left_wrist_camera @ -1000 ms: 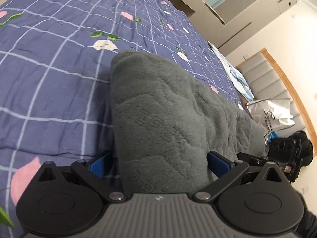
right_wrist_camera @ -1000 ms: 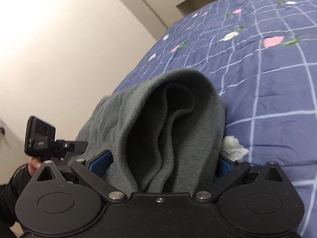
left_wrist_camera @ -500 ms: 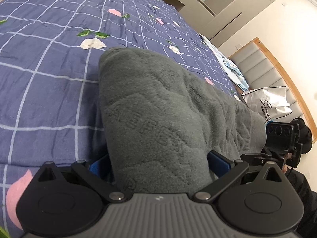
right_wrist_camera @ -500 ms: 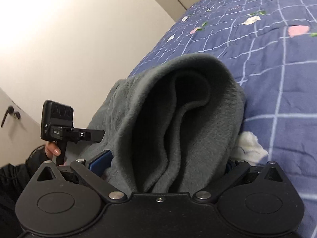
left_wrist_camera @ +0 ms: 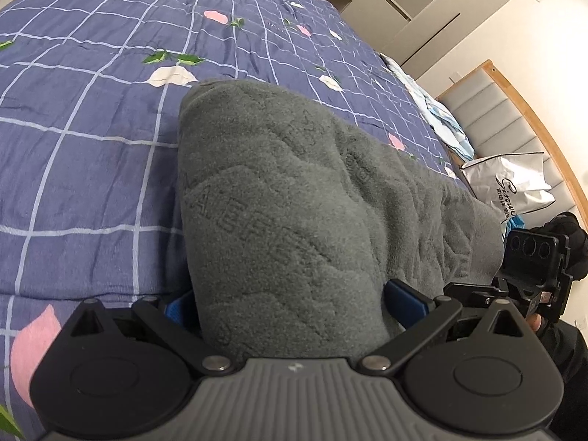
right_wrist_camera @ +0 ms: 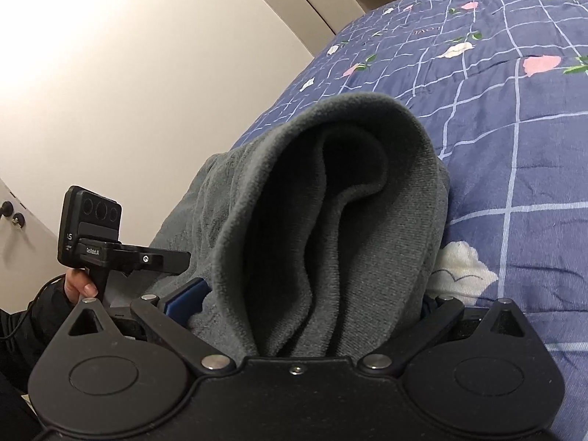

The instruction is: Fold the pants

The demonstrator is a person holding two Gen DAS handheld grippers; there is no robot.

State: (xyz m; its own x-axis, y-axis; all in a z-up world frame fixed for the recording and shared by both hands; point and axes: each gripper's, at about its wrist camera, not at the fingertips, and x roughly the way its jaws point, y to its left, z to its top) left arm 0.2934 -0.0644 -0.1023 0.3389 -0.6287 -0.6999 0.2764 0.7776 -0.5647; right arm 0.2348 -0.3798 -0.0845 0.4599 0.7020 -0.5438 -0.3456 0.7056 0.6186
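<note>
The grey fleece pants (left_wrist_camera: 279,191) lie bunched on the bed and fill the gap between the fingers of my left gripper (left_wrist_camera: 290,305), which is shut on the pants. A blue pad (left_wrist_camera: 404,299) shows at the fabric's right side. In the right wrist view the same pants (right_wrist_camera: 330,202) form a rolled, hollow fold with the waistband edge on top. My right gripper (right_wrist_camera: 308,301) is shut on that fold, and its left pad (right_wrist_camera: 187,294) presses the cloth. Its right fingertip is hidden under fabric.
A blue checked floral bedspread (left_wrist_camera: 92,110) stretches out ahead. A white shopping bag (left_wrist_camera: 514,183) and a padded headboard (left_wrist_camera: 514,117) stand at the right. The other gripper's camera block (right_wrist_camera: 92,228) and a hand (right_wrist_camera: 79,283) show at the left, before a cream wall (right_wrist_camera: 147,73).
Both grippers have shifted with the pants still held, and the bedspread pattern has slid in both views. The other gripper's camera block sits higher and larger in each view.
</note>
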